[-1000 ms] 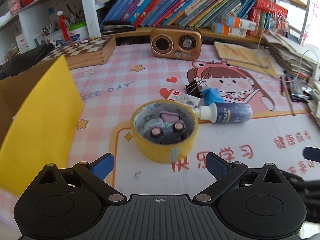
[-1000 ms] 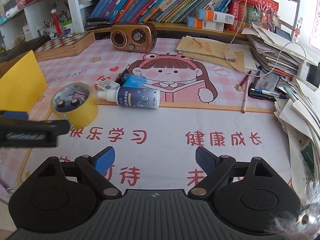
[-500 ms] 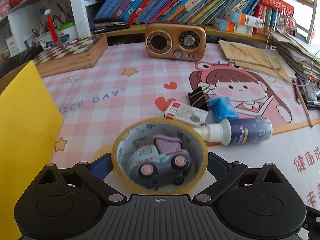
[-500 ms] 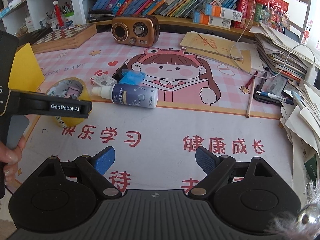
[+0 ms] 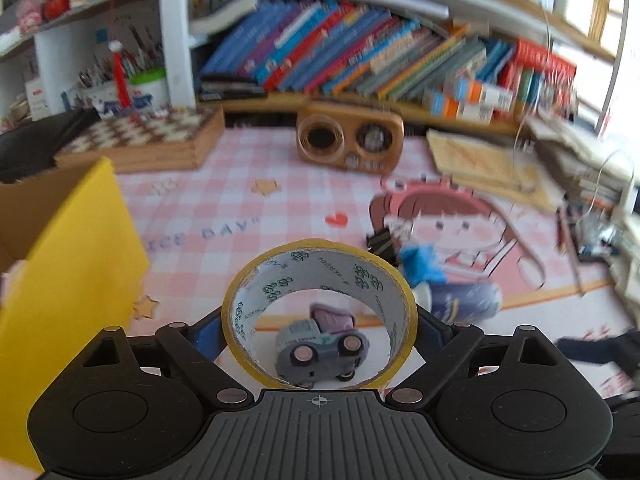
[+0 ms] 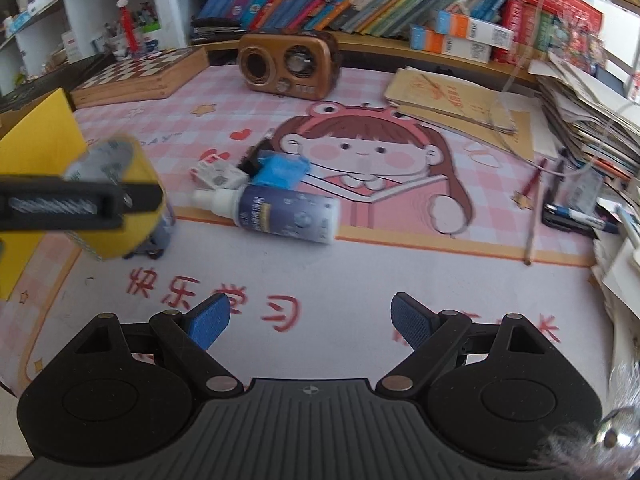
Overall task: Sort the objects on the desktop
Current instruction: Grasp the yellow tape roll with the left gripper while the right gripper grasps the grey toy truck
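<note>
Gripping the yellow tape roll [image 5: 318, 312] across its outer wall, the left gripper [image 5: 318, 330] holds it clear of the mat [image 6: 360, 280] — tipped up, hollow core and axis pointing forward along the fingers. Risk: the slick rim could slip and drop onto the toy truck [image 5: 322, 346] just below. Right gripper [image 6: 310, 322] spread, empty. Yellow box [image 5: 68, 280] waits to the left.
</note>
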Action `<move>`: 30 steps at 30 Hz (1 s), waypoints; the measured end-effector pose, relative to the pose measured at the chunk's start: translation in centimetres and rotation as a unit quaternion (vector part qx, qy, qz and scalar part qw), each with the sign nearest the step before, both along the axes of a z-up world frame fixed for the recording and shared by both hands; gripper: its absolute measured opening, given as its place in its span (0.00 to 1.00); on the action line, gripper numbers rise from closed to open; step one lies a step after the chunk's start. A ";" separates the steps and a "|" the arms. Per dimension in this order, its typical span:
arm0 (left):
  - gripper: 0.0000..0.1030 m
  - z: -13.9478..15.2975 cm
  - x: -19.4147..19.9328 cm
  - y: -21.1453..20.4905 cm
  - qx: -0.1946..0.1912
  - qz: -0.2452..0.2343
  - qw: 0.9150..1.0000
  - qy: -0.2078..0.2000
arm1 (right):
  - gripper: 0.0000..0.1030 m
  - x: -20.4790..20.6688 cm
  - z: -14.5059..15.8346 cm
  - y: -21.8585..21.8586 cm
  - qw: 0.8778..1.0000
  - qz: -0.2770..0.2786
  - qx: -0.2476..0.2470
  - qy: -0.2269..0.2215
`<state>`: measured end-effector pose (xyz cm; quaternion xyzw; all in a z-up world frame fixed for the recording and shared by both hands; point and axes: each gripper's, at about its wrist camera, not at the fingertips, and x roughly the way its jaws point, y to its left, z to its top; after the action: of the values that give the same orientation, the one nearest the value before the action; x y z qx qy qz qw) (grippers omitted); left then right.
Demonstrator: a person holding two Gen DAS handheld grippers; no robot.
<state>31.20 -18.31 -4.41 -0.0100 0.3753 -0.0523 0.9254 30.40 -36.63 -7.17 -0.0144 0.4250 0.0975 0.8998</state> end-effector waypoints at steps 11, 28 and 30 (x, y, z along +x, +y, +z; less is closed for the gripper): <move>0.89 5.9 -5.8 3.9 0.015 0.066 0.997 -0.048 | 0.78 1.4 -0.6 6.1 0.993 0.114 0.035 -0.012; 0.89 7.3 -8.2 6.2 0.043 0.123 0.990 -0.051 | 0.64 4.2 -3.0 12.0 0.987 0.150 0.025 -0.049; 0.89 7.3 -8.3 6.2 0.044 0.123 0.990 -0.053 | 0.60 4.2 -3.1 12.1 0.987 0.150 0.023 -0.053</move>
<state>22.88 -12.12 2.92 -0.0120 0.3241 0.0777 0.9428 34.65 -24.50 -10.25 -0.0624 0.3674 0.2397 0.8965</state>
